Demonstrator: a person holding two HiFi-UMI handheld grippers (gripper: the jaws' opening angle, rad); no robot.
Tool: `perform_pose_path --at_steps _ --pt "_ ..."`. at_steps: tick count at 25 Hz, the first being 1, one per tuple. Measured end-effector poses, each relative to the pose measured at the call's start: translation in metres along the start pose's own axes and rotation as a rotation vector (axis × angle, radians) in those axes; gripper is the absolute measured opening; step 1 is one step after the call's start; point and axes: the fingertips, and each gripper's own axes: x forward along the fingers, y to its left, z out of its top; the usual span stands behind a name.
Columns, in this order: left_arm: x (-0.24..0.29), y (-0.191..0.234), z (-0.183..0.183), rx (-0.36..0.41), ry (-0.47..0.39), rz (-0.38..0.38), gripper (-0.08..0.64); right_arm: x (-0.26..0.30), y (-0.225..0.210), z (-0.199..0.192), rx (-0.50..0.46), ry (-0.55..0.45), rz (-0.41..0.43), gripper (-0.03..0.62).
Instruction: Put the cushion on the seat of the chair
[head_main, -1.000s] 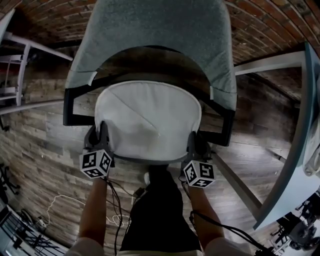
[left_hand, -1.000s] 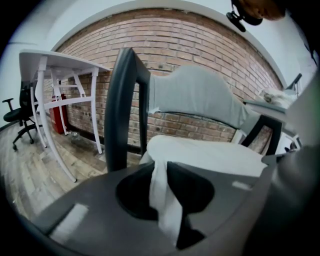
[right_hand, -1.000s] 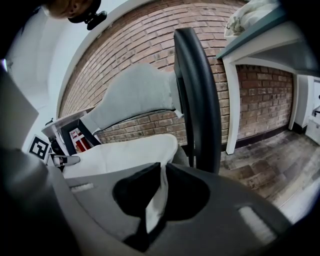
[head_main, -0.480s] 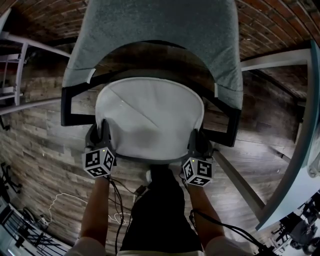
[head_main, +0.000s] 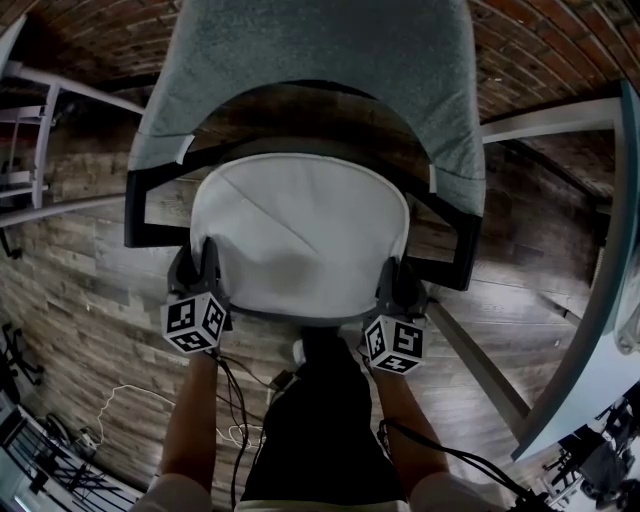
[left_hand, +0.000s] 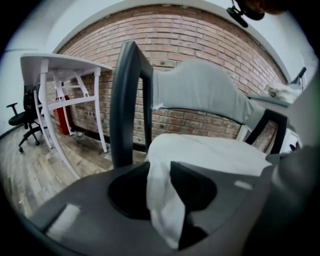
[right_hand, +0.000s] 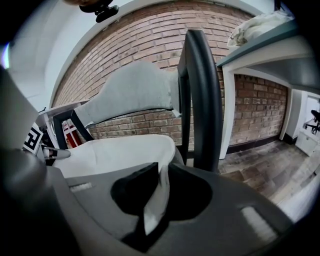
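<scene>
The left claw has just been opening its jaws, which seem slack around the cushion's front edge. The right claw pinches a thin fold tight. The cushion lies on the chair seat. It looks soft, light and floppy, so it is best held by its edges.

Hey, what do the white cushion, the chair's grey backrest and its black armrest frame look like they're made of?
Cushion: white woven fabric, matte and probably padded; it creases and folds softly at the edges.
Backrest: grey felt-like textile with a fuzzy, dull surface.
Armrest frame: black and smooth with a faint sheen; plastic or painted metal, the look doesn't settle which.
</scene>
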Motion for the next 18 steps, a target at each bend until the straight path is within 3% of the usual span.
perform_pose_path --at_steps 3,11,18 --pt "-0.004 0.008 0.002 -0.019 -0.005 0.019 0.124 -0.004 0.001 0.005 -0.008 -0.005 0.005 0.064" --pt "-0.036 0.012 0.02 0.009 -0.025 0.037 0.123 -0.025 0.004 0.027 -0.016 -0.028 0.016 0.073" --pt "-0.084 -0.002 0.05 0.031 -0.06 0.016 0.123 -0.067 0.011 0.071 -0.005 -0.099 0.023 0.072"
